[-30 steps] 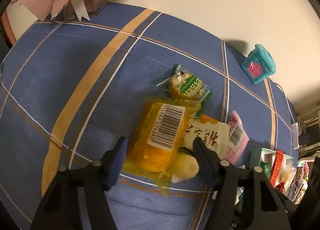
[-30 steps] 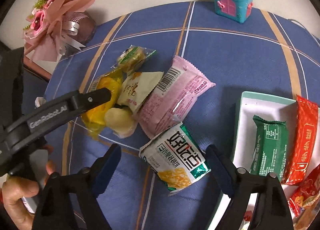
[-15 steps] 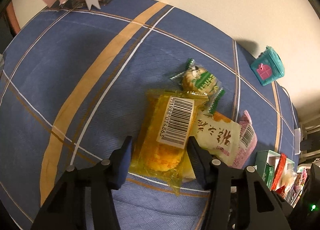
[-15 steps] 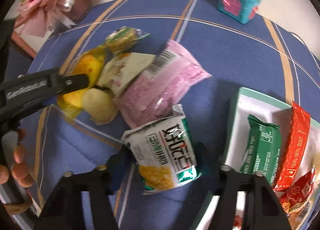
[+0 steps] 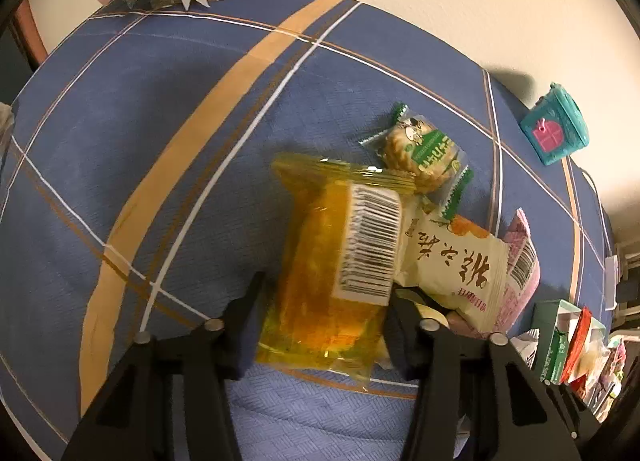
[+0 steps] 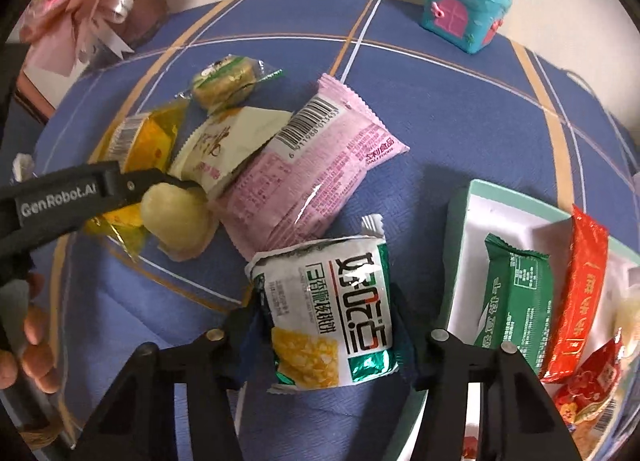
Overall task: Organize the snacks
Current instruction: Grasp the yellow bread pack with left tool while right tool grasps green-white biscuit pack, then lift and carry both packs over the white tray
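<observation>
Left gripper [image 5: 324, 313]: jaws have just been closing, now pinched on the near end of the yellow packet [image 5: 336, 261], whose long axis runs straight away from the jaws, barcode label up.

Right gripper [image 6: 326, 325]: jaws have just been closing too, pads pressing both long sides of the green-and-white corn snack [image 6: 332, 309], which also points away from the jaws.

The tray [image 6: 464, 229] lies just to the right of that snack, so the right hand is nearer (judged the shorter carry).

Both wrappers are glossy crinkled film, soft, likely to buckle. The pink packet [image 6: 316, 181], cream sachet [image 6: 228, 141] and round biscuit [image 6: 224, 81] lie loose on the blue plaid cloth [image 5: 120, 141].
</observation>
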Demonstrator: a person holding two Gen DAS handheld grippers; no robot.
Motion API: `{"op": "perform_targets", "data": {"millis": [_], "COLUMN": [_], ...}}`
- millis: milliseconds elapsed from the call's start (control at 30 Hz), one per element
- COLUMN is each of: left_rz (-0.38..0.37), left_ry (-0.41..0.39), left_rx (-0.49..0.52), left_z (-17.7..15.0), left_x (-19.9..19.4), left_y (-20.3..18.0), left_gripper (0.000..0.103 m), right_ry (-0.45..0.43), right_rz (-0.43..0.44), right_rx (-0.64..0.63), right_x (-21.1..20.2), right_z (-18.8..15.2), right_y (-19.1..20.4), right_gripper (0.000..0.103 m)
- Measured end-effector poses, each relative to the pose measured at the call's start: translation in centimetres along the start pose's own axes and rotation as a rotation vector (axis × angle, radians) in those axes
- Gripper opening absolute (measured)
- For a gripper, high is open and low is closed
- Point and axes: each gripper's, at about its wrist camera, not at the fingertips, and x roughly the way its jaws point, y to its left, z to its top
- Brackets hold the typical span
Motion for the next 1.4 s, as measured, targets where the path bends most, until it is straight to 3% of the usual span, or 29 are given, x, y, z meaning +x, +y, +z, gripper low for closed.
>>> {"op": "perform_targets", "data": {"millis": [300,533,867,1400], "left_rz": [0.000,-0.026,-0.093,-0.221], "left_ry": [-0.060,-0.150,-0.224,-0.233], "left_rx": [-0.032,-0.032,-0.020,0.146], "left_z": [0.3,0.2,0.4,-2.1], "left_x": [-2.8,-7.0,-11.1,-13.0], "left_y": [-0.5,-0.8,-1.7,-9.5], "left_gripper": [0.042,0.042,0.042,0.042], "right_ry": [-0.008,-0.090,-0.169,-0.240], "right_rz": [0.005,0.053,0.047,-0.064], "right_rx": [0.026,0.054,0.104,0.320], "right_x": [-0.8,-4.9,-9.8,-14.0], "right_z": [0.6,1.1,1.4,-0.4], "right_y": [0.1,-1.2,-3.0,-13.7], "right_gripper": [0.054,0.054,0.054,0.054]}}
